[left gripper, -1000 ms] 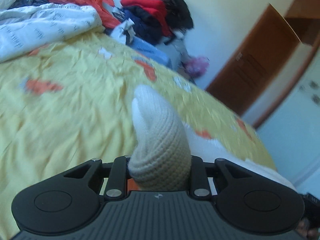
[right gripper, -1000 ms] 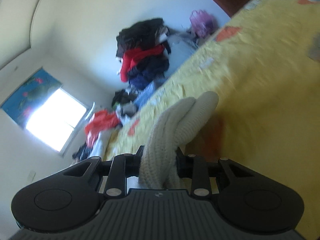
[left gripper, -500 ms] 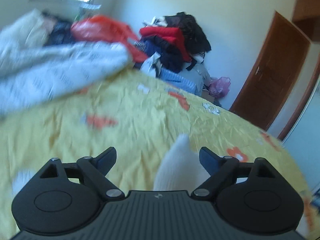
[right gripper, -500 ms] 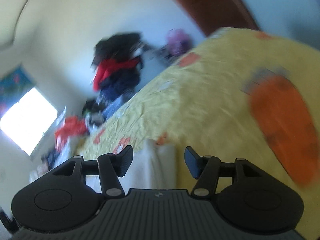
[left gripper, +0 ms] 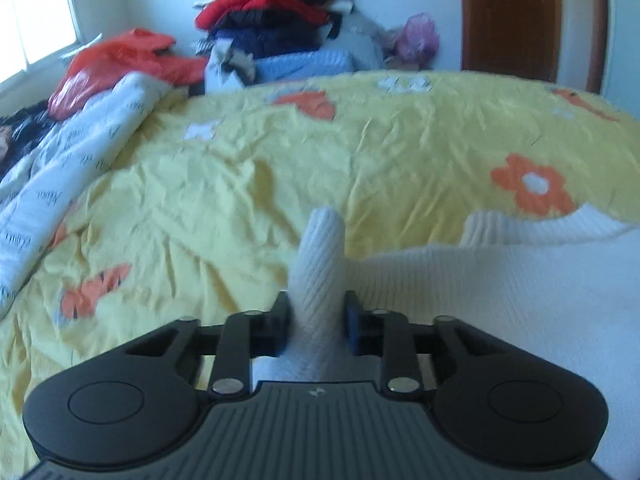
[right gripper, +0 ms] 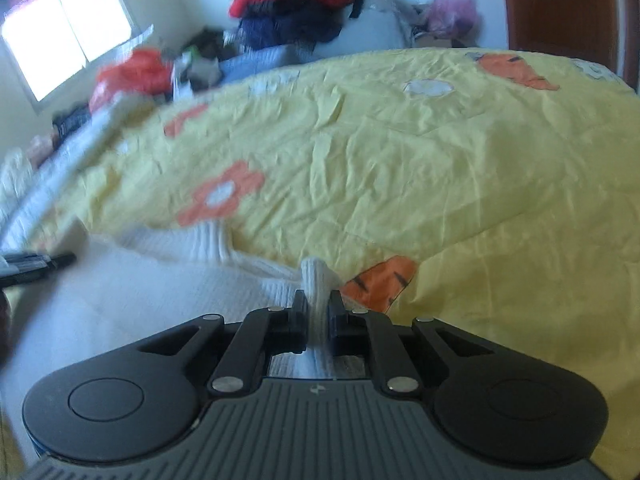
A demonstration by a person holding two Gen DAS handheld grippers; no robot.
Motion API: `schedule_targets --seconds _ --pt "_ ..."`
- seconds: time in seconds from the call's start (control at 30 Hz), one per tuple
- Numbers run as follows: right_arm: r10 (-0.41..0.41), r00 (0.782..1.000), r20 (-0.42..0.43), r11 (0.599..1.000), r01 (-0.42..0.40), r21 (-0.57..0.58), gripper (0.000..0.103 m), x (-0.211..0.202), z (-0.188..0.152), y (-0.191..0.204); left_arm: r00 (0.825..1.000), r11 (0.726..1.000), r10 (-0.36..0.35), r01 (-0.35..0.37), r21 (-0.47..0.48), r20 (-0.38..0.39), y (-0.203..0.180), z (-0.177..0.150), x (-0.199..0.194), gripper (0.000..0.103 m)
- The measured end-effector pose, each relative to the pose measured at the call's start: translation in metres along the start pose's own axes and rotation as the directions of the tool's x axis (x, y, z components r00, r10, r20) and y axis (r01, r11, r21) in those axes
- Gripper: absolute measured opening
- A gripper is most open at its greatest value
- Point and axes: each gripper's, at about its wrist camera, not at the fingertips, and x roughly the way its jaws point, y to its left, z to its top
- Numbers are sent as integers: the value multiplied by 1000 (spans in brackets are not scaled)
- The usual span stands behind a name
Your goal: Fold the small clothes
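Left tool [left gripper: 318, 320]: angled down, just closed, pinching a sweater [left gripper: 500, 280] fold.
Right tool [right gripper: 318, 316]: angled down, just clamped on the sweater [right gripper: 132, 292] edge.
Sweater: on bed [left gripper: 320, 160], 6 o'clock.
Right view only: left tool at 9 o'clock.

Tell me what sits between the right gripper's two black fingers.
A bunched fold of the white ribbed knit garment is pinched in the right gripper, its jaws just closed on it. The right wrist view shows this.
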Motion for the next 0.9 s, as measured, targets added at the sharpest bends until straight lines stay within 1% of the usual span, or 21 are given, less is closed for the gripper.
schedule_targets --seconds 0.07,0.1,0.13,0.2,0.23,0.27,0.3,0.33,0.37,0.43,0.47,0.5,0.53,0.57,0.63,0.67,0.73,0.77,0.8,0.83,0.9 --pt "-13 998 61 999 10 40 11 -15 4 -8 998 1000 -23 23 -3 66 0 3 -6 24" --pt "-19 998 63 998 15 58 11 -17 1 -14 995 1000 -30 30 0 96 -1 2 -11 24" --pt "-30 999 44 997 27 73 11 -13 -2 -18 995 1000 -24 24 0 97 -3 3 -8 24" --pt "-60 998 -8 995 60 81 12 3 -11 -21 999 1000 9 -9 12 33 -6 -3 13 24" --pt "-65 998 -7 995 66 74 12 7 -16 -18 999 999 36 -36 27 6 -8 -5 26 26" --pt "-75 997 14 995 74 62 19 7 -18 -14 998 998 57 -58 21 28 -8 -9 29 28" --pt "-89 996 16 994 88 59 27 7 -18 -10 998 998 57 -57 17 33 -8 -8 24 29" --pt "-106 994 19 993 105 62 32 3 -16 -8 998 998 57 -58 15 40 -8 -5 16 31" --pt "-125 991 40 990 123 63 40 -5 -14 -5 996 998 62 -63 13 60 -7 -5 7 33" --pt "-179 973 148 984 178 19 43 -29 -11 11 989 996 84 -87 20 119 -7 -5 -18 33" --pt "-176 964 198 983 181 -6 43 -42 -11 23 982 995 92 -98 27 162 -8 -6 -32 35" --pt "-146 962 229 988 153 -13 42 -50 -10 32 974 995 90 -97 24 209 -9 -6 -44 38" --pt "-99 965 244 994 107 -19 46 -54 -11 42 966 997 70 -78 21 250 -12 -5 -52 45" --pt "-41 972 233 998 51 -39 53 -52 -12 53 961 999 41 -49 23 272 -17 -4 -57 53" --pt "18 986 163 997 -6 -74 63 -33 -14 69 964 998 -6 -11 63 265 -35 0 -50 59" --pt "12 991 132 997 -1 -82 63 -20 -17 74 969 996 -12 -9 84 248 -44 0 -41 59" --pt "-57 997 60 995 62 -82 63 8 -24 72 984 993 -8 -13 115 177 -57 -2 -16 59" --pt "-111 993 28 990 113 -83 64 21 -28 64 991 992 10 -27 123 135 -59 -5 -2 59" --pt "-138 990 27 986 140 -92 65 29 -35 54 996 991 34 -44 124 86 -58 -11 14 59" --pt "-88 994 61 994 92 -67 66 27 -39 43 996 996 16 -24 92 84 -51 -17 20 60" --pt "-28 997 77 999 26 26 66 23 -38 26 996 998 -53 55 -17 66 -30 -14 25 61"
